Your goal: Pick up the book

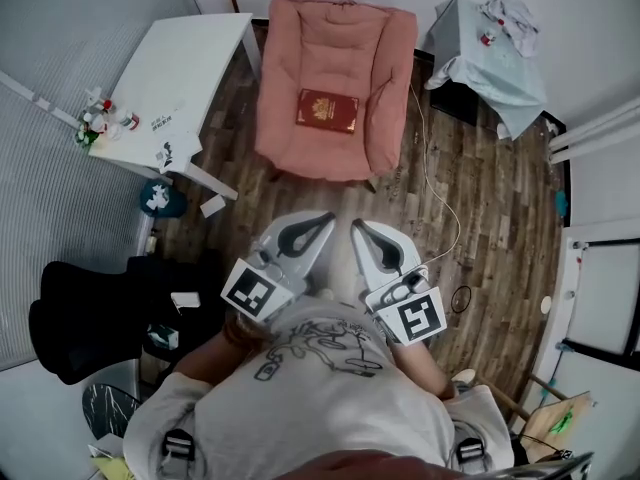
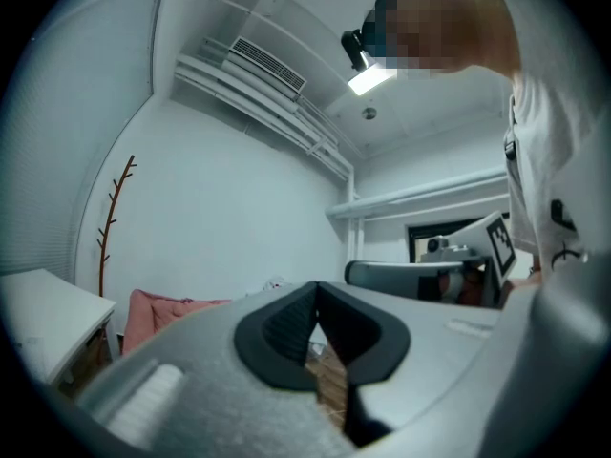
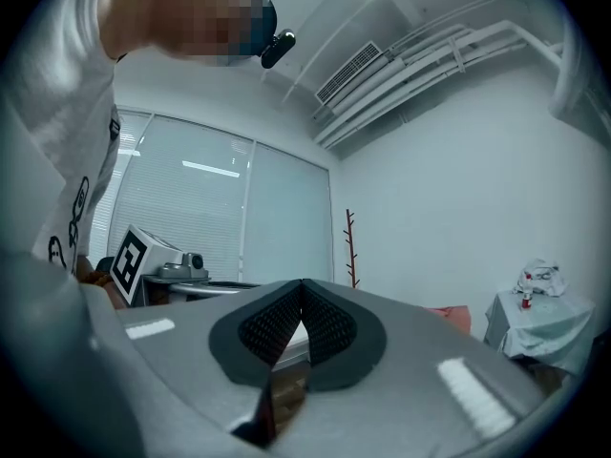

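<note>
The book (image 1: pixel 327 111) is lying crosswise on the pink armchair (image 1: pixel 300 48), well beyond and midway between the left claw (image 1: pixel 322 219) and right claw (image 1: pixel 359 225), both closed, holding nothing.

We see a pink armchair (image 1: pixel 330 53) at twelve o'clock, a white table (image 1: pixel 185 68) at ten, a cloth-draped side table (image 1: pixel 475 56) at one.
</note>
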`<action>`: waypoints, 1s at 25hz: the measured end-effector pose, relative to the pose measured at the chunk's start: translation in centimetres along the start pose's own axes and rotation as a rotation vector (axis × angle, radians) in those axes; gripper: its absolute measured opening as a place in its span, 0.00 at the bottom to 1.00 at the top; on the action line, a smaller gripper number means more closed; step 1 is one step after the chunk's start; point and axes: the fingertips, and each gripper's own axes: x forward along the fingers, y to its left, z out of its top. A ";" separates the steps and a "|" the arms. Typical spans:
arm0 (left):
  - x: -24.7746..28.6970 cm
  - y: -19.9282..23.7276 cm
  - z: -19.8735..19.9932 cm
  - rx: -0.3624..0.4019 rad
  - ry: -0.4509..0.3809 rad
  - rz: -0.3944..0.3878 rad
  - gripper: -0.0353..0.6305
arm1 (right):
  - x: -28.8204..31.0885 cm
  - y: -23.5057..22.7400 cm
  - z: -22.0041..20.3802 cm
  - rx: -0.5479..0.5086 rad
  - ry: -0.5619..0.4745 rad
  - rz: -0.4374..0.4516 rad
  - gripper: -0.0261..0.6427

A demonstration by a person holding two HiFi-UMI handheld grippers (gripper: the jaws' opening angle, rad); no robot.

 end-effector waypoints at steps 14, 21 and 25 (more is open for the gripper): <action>3.2 17.3 2.3 -0.007 0.000 -0.021 0.06 | 17.1 -5.0 0.1 -0.011 0.010 -0.014 0.05; 3.9 24.1 2.3 -0.005 0.010 -0.019 0.06 | 23.6 -6.6 -0.9 -0.010 0.015 -0.013 0.05; 4.4 26.3 2.0 -0.018 0.022 -0.011 0.06 | 25.3 -7.5 -1.3 -0.002 0.027 -0.010 0.05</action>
